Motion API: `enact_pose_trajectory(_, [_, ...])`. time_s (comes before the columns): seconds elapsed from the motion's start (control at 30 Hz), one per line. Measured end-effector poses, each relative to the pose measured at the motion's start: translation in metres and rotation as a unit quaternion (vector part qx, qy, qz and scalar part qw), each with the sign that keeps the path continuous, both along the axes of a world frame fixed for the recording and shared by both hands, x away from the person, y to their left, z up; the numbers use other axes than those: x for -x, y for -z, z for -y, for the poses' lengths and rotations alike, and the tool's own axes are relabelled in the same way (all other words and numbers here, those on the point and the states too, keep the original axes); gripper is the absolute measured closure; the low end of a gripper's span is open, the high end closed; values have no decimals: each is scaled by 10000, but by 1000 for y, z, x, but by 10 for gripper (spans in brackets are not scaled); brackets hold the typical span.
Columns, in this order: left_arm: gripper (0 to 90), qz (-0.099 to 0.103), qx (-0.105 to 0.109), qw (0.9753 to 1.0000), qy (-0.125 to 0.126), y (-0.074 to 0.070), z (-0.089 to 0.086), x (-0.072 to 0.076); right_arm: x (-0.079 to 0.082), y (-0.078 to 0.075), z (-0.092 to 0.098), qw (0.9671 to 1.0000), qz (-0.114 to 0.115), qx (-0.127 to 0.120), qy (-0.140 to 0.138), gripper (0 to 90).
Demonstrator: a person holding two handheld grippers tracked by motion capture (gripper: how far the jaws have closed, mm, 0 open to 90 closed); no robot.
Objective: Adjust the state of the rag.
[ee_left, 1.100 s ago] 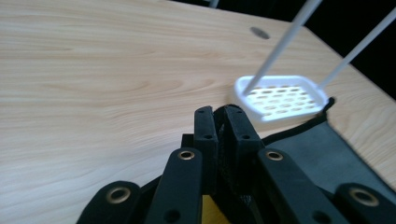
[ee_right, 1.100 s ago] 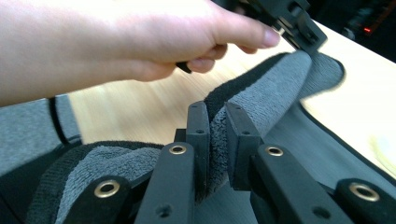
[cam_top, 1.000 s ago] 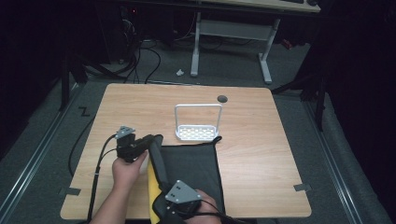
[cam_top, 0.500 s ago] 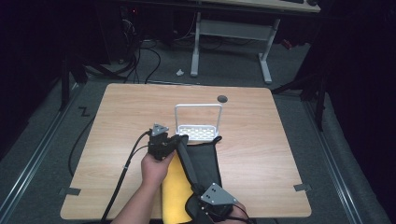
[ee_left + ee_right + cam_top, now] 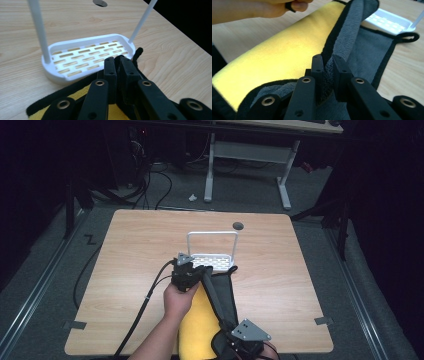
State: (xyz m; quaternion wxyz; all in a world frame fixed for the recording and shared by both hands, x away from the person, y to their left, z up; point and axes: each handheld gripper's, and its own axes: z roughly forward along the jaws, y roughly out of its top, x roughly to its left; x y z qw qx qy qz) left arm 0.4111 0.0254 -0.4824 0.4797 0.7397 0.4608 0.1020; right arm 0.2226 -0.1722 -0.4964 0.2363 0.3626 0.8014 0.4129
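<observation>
A yellow and grey cloth (image 5: pixel 202 320) with a black border is lying on the near middle of the wooden table (image 5: pixel 125 250), its far edge just beside a white slotted rack (image 5: pixel 212 260). The left gripper (image 5: pixel 192 270) is sitting at the cloth's far left corner, its jaws pressed together on the black hem right next to the rack's near rim. The right gripper (image 5: pixel 328 67), at the near edge of the table, is pinching a raised fold of grey fabric between its jaws. A black loop (image 5: pixel 408 37) is lying at the cloth's far right corner.
</observation>
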Motion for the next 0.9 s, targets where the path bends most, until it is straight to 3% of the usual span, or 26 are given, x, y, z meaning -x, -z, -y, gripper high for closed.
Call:
enact_pose_trajectory(0.07, [893, 28, -108, 9999, -6, 0, 5, 0, 3, 1, 1, 10000, 26, 46, -9, 814])
enact_pose_trajectory(0.13, [894, -19, -96, 9999, 40, 1, 8, -2, 5, 2, 2, 10000, -23, 66, 2, 813])
enact_pose_trajectory(0.23, [892, 5, -264, 9996, 124, 4, 15, -3, 6, 5, 5, 9998, -87, 149, 23, 813])
enact_pose_trajectory(0.47, [886, -46, -241, 9994, 234, 9, 20, -1, 5, 11, 14, 9990, -275, 271, 234, 789])
enact_pose_trajectory(0.57, [883, -61, -234, 9994, 241, 10, 19, 0, 2, 11, 20, 9985, -322, 228, 388, 695])
enact_pose_trajectory(0.63, [879, -32, -230, 9994, 254, 10, 17, 1, 2, 7, 23, 9982, -238, 174, 523, 637])
enact_pose_trajectory(0.73, [865, -22, -234, 9994, 247, 11, 12, 3, 1, 3, 28, 9980, -115, 55, 626, 623])
enact_pose_trajectory(0.9, [832, 17, -242, 9995, 212, 13, -5, 10, -3, 4, 30, 9977, -147, 79, 661, 635])
